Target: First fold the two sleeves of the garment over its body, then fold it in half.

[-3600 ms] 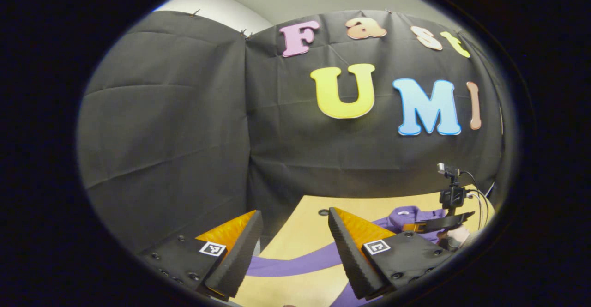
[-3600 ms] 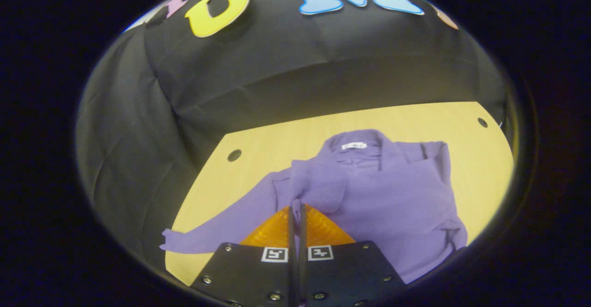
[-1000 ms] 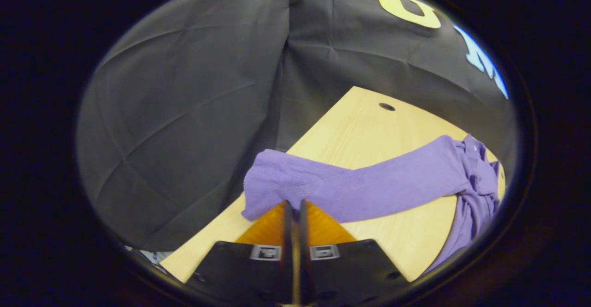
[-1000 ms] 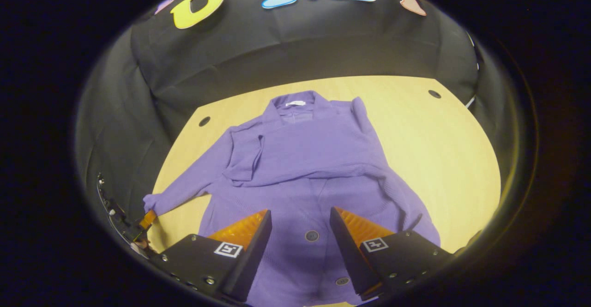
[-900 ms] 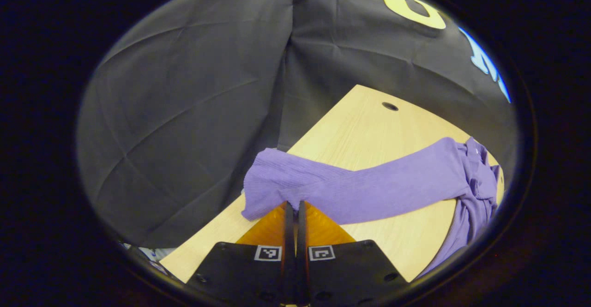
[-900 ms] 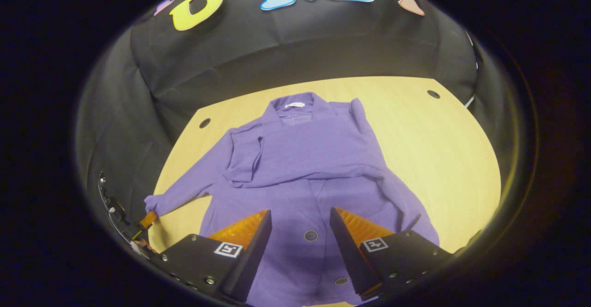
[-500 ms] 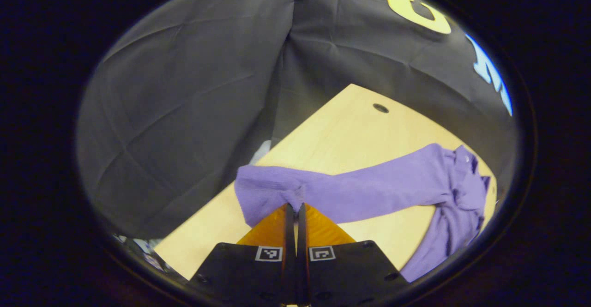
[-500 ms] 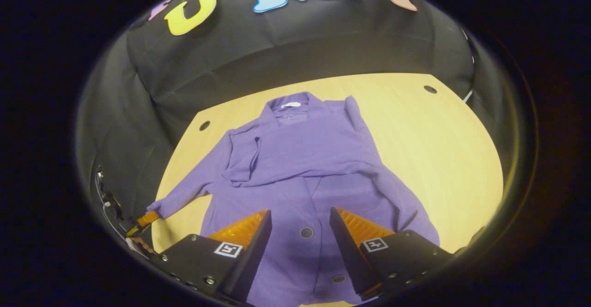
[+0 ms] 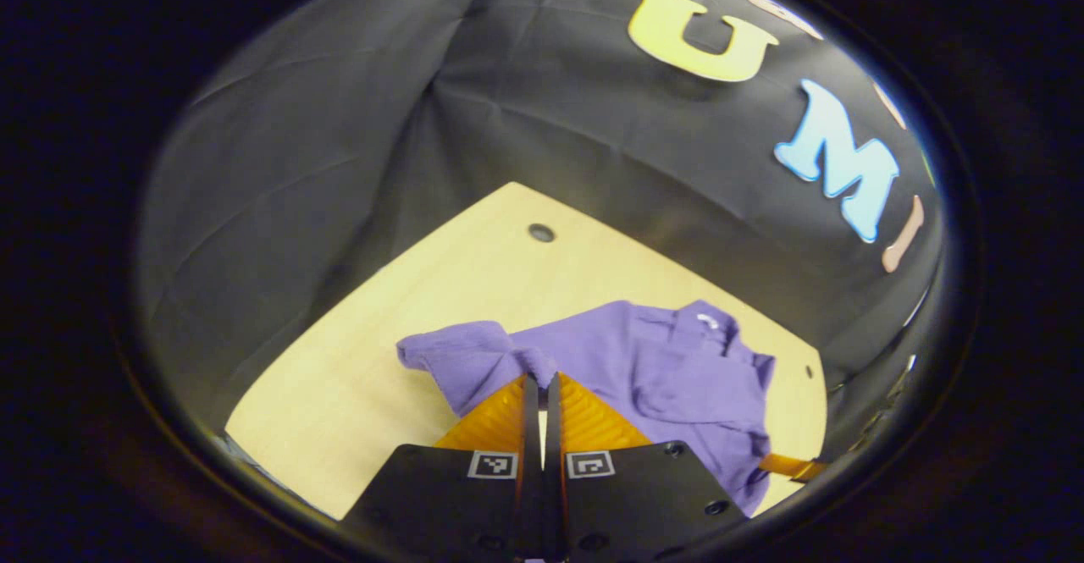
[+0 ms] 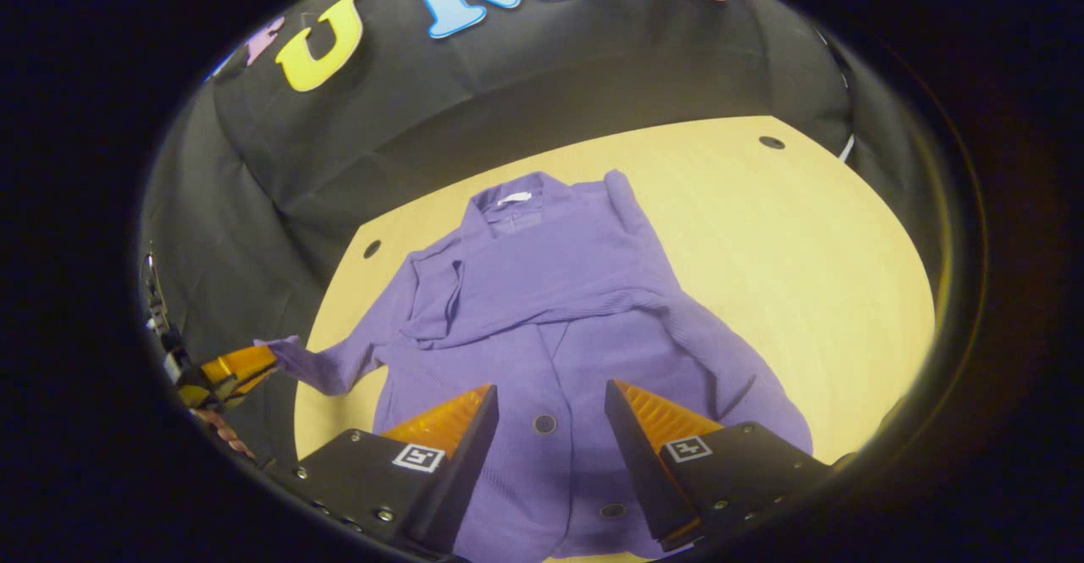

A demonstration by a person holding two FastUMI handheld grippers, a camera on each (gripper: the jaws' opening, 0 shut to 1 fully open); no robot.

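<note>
Cardigan [image 10: 559,317] lies on the table [image 10: 804,241] under the spread right gripper [image 10: 550,427], one sleeve [image 10: 542,292] across it; the left gripper [image 9: 540,387], pinching the other cuff [image 9: 461,360], has swung it bodyward.

Plain purple knit garment [image 10: 576,292] with dark buttons [image 10: 544,423] on a pale yellow wood-grain table [image 10: 788,233].

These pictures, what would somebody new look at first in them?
Most likely the big purple knitted cardigan spread over the pale wooden table, one sleeve already folded across its chest. Next, the left gripper, shut on the cuff of the other sleeve and holding it over the table's left side. Last, the right gripper hanging open above the buttons near the hem.
</note>
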